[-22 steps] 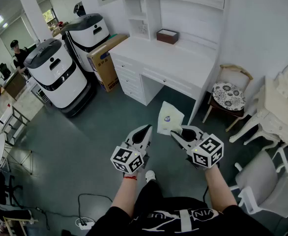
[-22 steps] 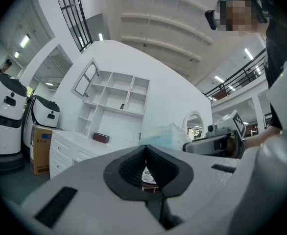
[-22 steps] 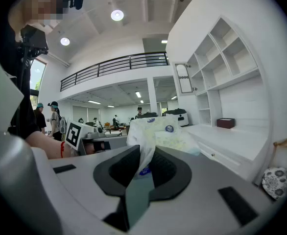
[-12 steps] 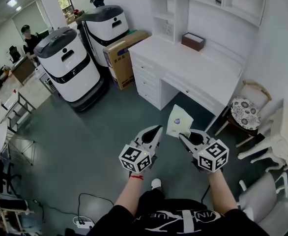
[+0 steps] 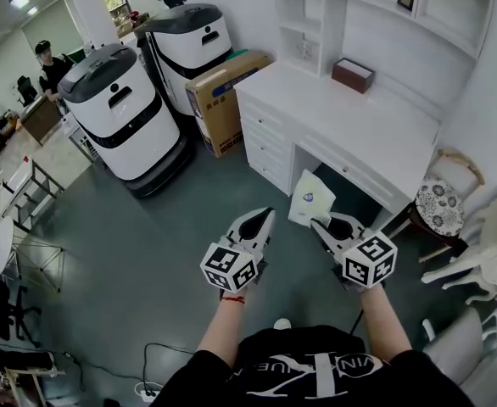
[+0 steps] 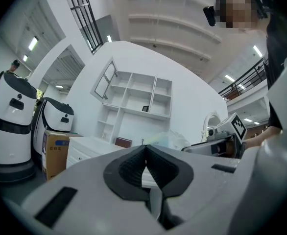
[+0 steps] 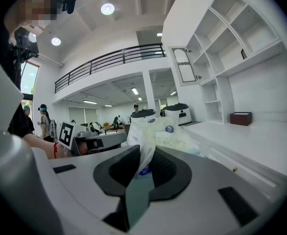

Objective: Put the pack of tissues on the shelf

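The left gripper [image 5: 263, 217] has its jaws pressed together, empty. The right gripper [image 5: 320, 224] has its jaws pinching the crinkled edge of the pack of tissues [image 5: 310, 198]. The pack is soft and white with a round blue emblem, its print unreadable, and it is held in the air before the white bench [image 5: 350, 113].

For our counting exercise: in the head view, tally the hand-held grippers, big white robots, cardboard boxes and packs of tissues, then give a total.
hand-held grippers: 2, left hand-held gripper, right hand-held gripper
white robots: 2, near robot, far robot
cardboard box: 1
pack of tissues: 1
Total: 6
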{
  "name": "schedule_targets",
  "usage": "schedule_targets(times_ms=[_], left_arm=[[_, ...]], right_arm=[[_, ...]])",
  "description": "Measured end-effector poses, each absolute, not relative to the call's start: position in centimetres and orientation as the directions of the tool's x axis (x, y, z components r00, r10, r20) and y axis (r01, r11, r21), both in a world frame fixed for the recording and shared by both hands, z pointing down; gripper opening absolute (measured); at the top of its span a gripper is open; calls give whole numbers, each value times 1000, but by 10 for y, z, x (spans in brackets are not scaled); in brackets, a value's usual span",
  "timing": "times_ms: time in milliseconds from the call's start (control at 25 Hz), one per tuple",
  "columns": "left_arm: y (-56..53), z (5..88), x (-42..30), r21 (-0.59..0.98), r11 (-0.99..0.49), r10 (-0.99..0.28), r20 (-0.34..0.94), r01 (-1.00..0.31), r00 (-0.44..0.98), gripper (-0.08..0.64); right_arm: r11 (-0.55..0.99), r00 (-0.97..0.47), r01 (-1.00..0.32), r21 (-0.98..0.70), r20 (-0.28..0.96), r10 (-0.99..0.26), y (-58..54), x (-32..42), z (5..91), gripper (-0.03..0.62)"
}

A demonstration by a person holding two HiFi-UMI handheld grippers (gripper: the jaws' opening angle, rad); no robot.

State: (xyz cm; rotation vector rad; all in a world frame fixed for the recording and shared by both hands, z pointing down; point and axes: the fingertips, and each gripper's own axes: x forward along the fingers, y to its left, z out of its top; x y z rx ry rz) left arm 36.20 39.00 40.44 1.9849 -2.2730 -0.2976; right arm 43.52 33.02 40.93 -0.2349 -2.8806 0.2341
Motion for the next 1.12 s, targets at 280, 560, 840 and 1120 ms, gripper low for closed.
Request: schedule_targets(times_ms=[280,560,840,1120], left_arm=[[369,415,317,250,134,-988,-39,-959,-149,6],[332,431,253,277,152,-985,-38,-949,-169,6],[266,421,177,269,133,-989,-26,-954,-145,6],[201,409,111,262,107,-993,-20,-959,-116,5]], right_arm=[[967,-952,159,-202,229,204,313,391,414,57],[970,-947,167,-177,245,208,268,327,422,57],[966,-947,173,-191,238,217,211,243,418,57],[965,-948,177,-194,230,221,158,176,408,57]])
